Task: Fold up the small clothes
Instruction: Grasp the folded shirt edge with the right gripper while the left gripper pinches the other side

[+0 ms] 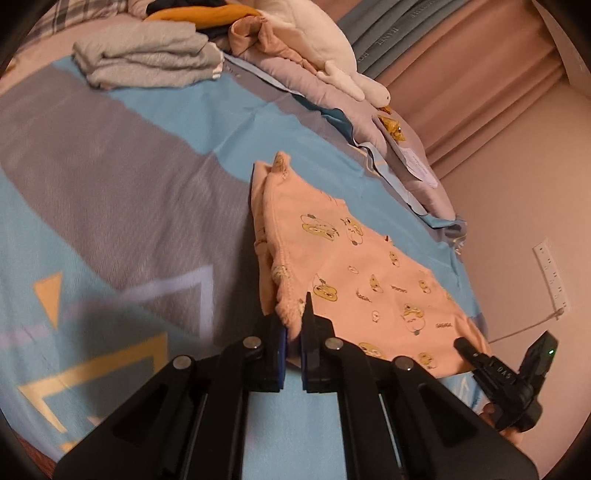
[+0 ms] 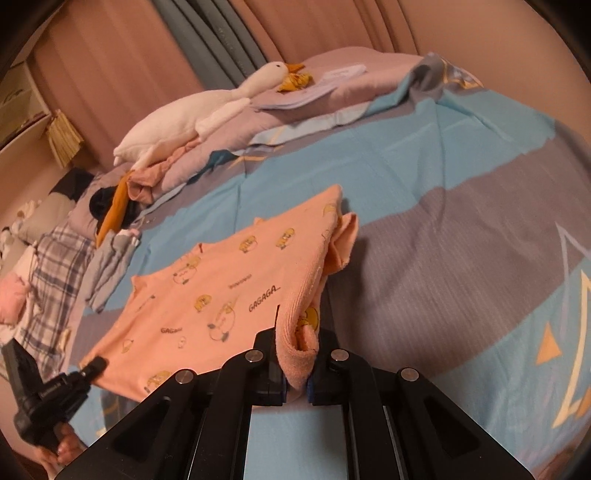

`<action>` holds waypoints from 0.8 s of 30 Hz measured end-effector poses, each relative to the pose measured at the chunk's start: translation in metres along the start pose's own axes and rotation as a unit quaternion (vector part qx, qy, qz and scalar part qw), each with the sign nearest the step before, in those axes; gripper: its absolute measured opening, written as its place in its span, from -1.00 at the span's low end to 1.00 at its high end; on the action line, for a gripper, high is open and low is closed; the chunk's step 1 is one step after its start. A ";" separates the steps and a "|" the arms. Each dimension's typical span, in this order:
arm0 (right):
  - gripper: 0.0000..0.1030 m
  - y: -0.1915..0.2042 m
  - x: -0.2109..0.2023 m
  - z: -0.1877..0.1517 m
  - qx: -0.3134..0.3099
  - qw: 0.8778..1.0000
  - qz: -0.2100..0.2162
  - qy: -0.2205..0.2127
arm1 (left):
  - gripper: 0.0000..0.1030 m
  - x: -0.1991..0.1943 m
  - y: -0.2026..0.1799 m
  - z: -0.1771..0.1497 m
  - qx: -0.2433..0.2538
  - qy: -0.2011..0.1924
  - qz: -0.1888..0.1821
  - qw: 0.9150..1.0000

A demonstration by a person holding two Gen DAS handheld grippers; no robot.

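A small peach shirt with yellow duck prints (image 1: 369,273) is stretched just above the blue and grey bedsheet (image 1: 129,177). My left gripper (image 1: 293,332) is shut on its near left edge. My right gripper (image 2: 297,354) is shut on the opposite edge of the same shirt (image 2: 221,288), with a fold of cloth bunched between the jaws. Each gripper shows in the other's view: the right one (image 1: 509,376) at lower right, the left one (image 2: 51,395) at lower left.
A folded grey garment (image 1: 147,59) lies at the far end of the bed beside a heap of orange and dark clothes (image 1: 199,14). A white plush goose (image 2: 192,110) rests on the bunched quilt. A plaid cloth (image 2: 51,280) lies at the left. Curtains (image 2: 110,66) hang behind.
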State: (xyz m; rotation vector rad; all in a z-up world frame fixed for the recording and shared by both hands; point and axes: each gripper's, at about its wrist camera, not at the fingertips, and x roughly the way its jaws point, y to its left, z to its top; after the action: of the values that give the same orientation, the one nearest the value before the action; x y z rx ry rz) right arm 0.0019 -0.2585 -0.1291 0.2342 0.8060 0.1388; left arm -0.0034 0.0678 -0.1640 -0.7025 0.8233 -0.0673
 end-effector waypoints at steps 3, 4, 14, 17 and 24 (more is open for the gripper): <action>-0.85 -0.001 -0.005 -0.008 -0.002 1.000 -0.008 0.002 | -0.91 -0.006 -0.002 -0.008 0.007 -0.001 -0.001 1.000; -0.85 -0.001 -0.008 -0.010 -0.002 1.000 -0.010 0.002 | -0.91 -0.007 -0.003 -0.010 0.008 0.001 -0.004 1.000; -0.85 -0.009 -0.026 -0.030 0.000 1.000 -0.022 0.006 | -0.91 -0.034 -0.002 -0.037 0.003 0.008 -0.024 1.000; -0.85 -0.014 -0.026 -0.035 0.005 1.000 -0.016 0.015 | -0.91 -0.029 0.003 -0.045 0.005 0.015 -0.014 1.000; -0.85 -0.025 -0.015 -0.042 0.021 0.999 -0.029 0.031 | -0.90 -0.021 0.010 -0.049 0.005 0.037 -0.002 0.999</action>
State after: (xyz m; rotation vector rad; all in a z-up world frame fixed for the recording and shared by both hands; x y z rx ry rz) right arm -0.0384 -0.2790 -0.1530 0.2477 0.8772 0.0745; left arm -0.0535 0.0552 -0.1792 -0.6963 0.8914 -0.1010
